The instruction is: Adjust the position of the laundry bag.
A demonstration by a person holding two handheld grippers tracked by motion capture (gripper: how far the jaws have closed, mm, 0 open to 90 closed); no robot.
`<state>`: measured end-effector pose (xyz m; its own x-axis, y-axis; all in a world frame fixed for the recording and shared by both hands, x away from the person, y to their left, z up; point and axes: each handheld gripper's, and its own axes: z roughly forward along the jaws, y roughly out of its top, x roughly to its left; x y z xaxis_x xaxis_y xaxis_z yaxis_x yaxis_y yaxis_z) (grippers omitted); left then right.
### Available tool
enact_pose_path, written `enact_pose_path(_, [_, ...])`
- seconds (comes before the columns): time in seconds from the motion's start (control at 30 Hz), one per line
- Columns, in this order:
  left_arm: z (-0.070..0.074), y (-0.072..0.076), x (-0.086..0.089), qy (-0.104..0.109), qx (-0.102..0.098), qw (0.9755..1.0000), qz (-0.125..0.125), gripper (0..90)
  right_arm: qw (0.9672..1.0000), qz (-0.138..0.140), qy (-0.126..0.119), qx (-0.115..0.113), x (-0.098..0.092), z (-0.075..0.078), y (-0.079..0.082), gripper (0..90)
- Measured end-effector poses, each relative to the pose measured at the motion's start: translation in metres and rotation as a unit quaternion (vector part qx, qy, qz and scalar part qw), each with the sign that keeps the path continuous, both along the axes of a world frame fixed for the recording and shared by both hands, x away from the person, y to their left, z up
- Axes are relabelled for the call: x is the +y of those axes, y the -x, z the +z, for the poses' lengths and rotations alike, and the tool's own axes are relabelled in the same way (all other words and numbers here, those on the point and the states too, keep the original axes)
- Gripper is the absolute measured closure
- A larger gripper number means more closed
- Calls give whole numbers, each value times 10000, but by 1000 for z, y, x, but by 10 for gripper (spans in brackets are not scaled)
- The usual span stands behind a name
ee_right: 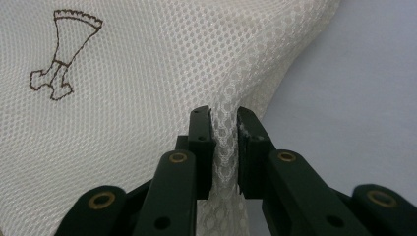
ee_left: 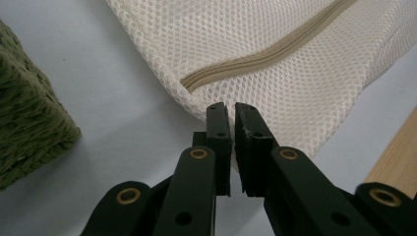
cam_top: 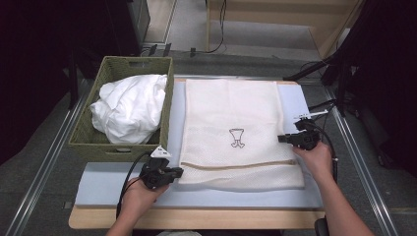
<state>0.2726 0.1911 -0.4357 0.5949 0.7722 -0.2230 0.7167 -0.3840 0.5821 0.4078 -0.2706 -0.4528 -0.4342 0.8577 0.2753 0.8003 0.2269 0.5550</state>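
A cream mesh laundry bag (cam_top: pixel 231 113) lies flat on the pale blue mat (cam_top: pixel 108 182). It has a small brown emblem (cam_top: pixel 237 137) in the middle and a tan zipper (cam_top: pixel 236 164) across its near end. My left gripper (cam_top: pixel 181 171) is at the bag's near left edge just below the zipper (ee_left: pixel 265 54), jaws shut on the thin hem (ee_left: pixel 230 110). My right gripper (cam_top: pixel 280 138) is at the bag's right edge, shut on a pinched fold of mesh (ee_right: pixel 223 115), with the emblem (ee_right: pixel 64 54) to its upper left.
A green woven basket (cam_top: pixel 98 88) stands at the left of the table with a bundle of white cloth (cam_top: pixel 130 105) in it; its corner (ee_left: pixel 24 113) sits close to my left gripper. The table's wooden front edge (cam_top: pixel 196 219) runs below the mat.
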Motion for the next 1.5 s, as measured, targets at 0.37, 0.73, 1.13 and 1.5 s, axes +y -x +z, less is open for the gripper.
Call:
enact_pose_path(0.37, [-2,-3,4,70,111,9999,55,834,10000,-33,-50,30,-1,-1,1,770])
enact_pose_path(0.73, [1,-3,4,231,142,9996,57,725,10000,-12,-10,-6,-1,-3,4,733])
enact_pose_path(1.13, [5,-4,1,341,53,9994,-56,625,9999,-6,79,-95,0,-1,9,674])
enact_pose_path(1.5, [12,-6,-8,503,-141,9985,-161,424,9977,-197,-94,-640,-16,14,21,551])
